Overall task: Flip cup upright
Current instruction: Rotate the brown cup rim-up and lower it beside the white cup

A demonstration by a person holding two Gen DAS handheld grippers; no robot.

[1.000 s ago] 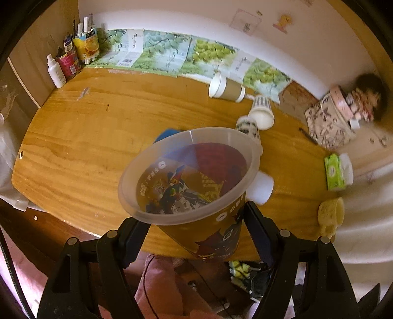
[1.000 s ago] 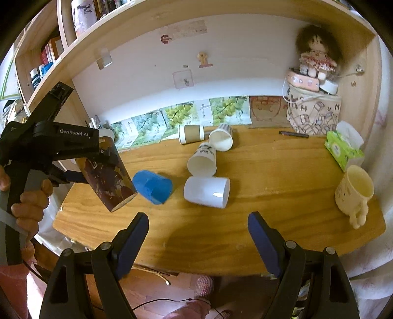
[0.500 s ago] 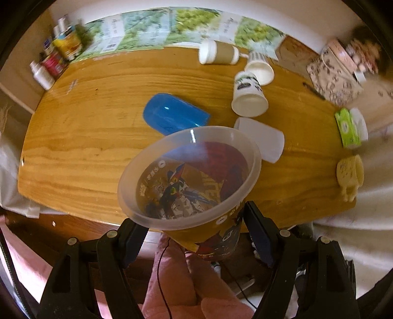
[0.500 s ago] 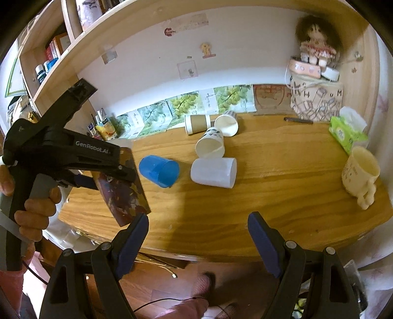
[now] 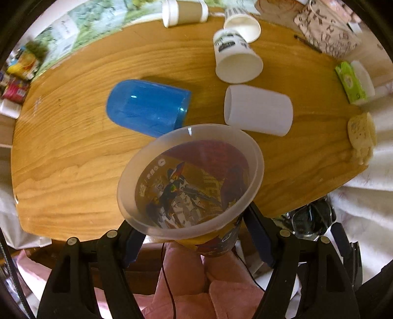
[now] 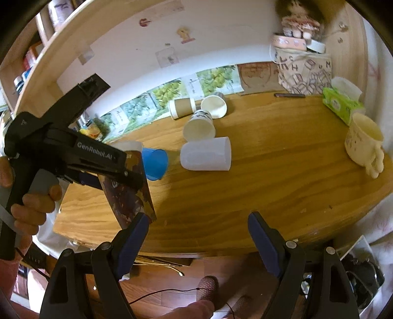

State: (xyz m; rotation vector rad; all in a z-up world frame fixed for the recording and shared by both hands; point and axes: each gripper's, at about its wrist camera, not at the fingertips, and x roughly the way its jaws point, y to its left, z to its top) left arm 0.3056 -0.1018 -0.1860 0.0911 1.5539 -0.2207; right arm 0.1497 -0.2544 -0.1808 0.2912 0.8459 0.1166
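My left gripper (image 5: 194, 233) is shut on a printed plastic cup (image 5: 191, 181) with a frosted rim and holds it in the air over the table's near edge, mouth toward the camera. In the right wrist view the same cup (image 6: 127, 191) hangs nearly upright, slightly tilted, in the left gripper (image 6: 122, 171) above the table's left front corner. My right gripper (image 6: 197, 235) is open and empty, low in front of the table edge.
On the wooden table (image 5: 73, 147) lie a blue cup (image 5: 147, 108), a white cup (image 5: 258, 112), two paper cups (image 5: 235, 61) and a brown sleeved cup (image 5: 186, 9), all on their sides. A cream mug (image 6: 363, 142) and green tissue pack (image 6: 341, 103) stand at the right.
My left gripper has tipped the printed cup from lying tilted toward upright and drawn it back toward the near table edge. The right gripper stays open and has barely moved.
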